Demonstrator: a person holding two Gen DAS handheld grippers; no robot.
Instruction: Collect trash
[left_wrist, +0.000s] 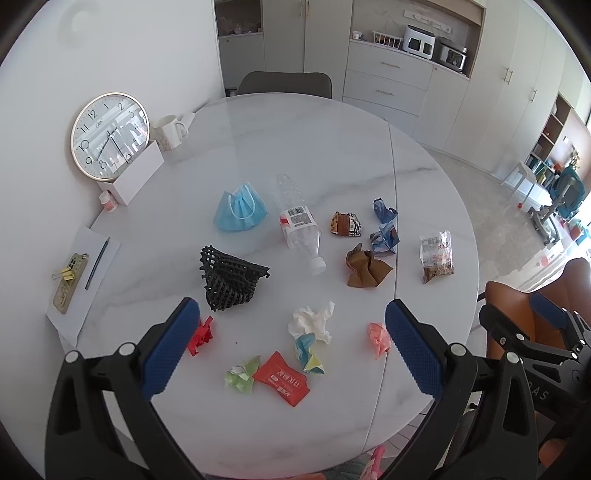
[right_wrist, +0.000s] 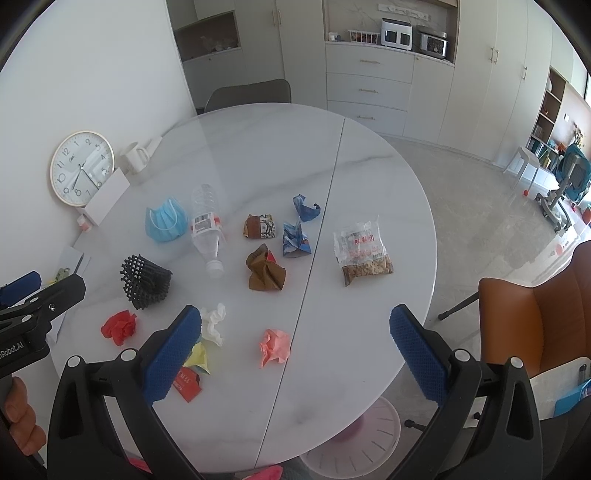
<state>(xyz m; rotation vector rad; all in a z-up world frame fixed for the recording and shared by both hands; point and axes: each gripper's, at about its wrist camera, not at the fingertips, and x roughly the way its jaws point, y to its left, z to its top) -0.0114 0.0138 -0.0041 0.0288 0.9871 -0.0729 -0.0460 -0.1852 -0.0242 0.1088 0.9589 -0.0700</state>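
Trash lies scattered on a round white marble table (left_wrist: 295, 147) (right_wrist: 362, 184): a blue face mask (left_wrist: 240, 208) (right_wrist: 164, 223), a clear plastic bottle (left_wrist: 297, 221) (right_wrist: 207, 229), a black mesh net (left_wrist: 229, 278) (right_wrist: 146, 280), a brown crumpled wrapper (left_wrist: 367, 269) (right_wrist: 266, 273), blue wrappers (left_wrist: 384, 227) (right_wrist: 297, 236), a clear snack bag (left_wrist: 436, 254) (right_wrist: 362, 251), a white tissue (left_wrist: 312, 321) (right_wrist: 214, 323), a red packet (left_wrist: 286, 378), and pink (left_wrist: 378, 338) (right_wrist: 275, 347) and red (left_wrist: 201, 334) (right_wrist: 120, 326) paper balls. My left gripper (left_wrist: 291, 347) hovers open over the near trash. My right gripper (right_wrist: 295, 354) is open above the pink ball.
A wall clock (left_wrist: 110, 136), a white box (left_wrist: 138, 177) and a mug (left_wrist: 170, 131) stand at the table's far left. A phone and pen lie on paper (left_wrist: 79, 273). An orange chair (right_wrist: 535, 314) is at right, a grey chair (left_wrist: 284, 83) beyond. A pink bin (right_wrist: 365, 439) sits on the floor below.
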